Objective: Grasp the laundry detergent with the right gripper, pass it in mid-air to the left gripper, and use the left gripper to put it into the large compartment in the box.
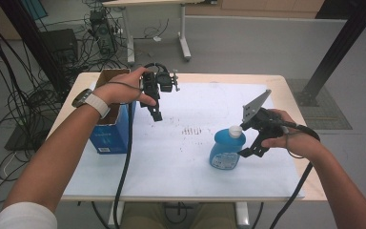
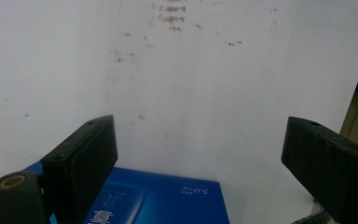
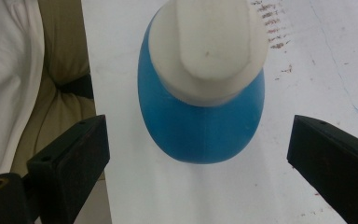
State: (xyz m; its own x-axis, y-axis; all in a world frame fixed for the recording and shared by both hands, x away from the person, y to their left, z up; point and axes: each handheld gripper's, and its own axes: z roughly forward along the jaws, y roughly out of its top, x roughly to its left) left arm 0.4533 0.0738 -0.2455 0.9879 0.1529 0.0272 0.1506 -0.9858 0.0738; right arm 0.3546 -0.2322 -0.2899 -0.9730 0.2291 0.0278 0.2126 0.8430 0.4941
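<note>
Facing right gripper (image 3: pixel 200 154) fingers: blue bottle's (image 3: pixel 200 116) white cap (image 3: pixel 207 46), close.

Bottle (image 1: pixel 227 149): translucent blue plastic, smooth and slightly glossy, with a matt white plastic cap (image 3: pixel 208 44). Box (image 1: pixel 108 138) at the table's left edge: blue printed card with a faint sheen, brown raw cardboard at the open flaps. Table (image 1: pixel 286 90) pale wood under a matt white sheet (image 1: pixel 181 162) with speckled marks; gripper pads (image 2: pixel 81 161) matt black.
</note>
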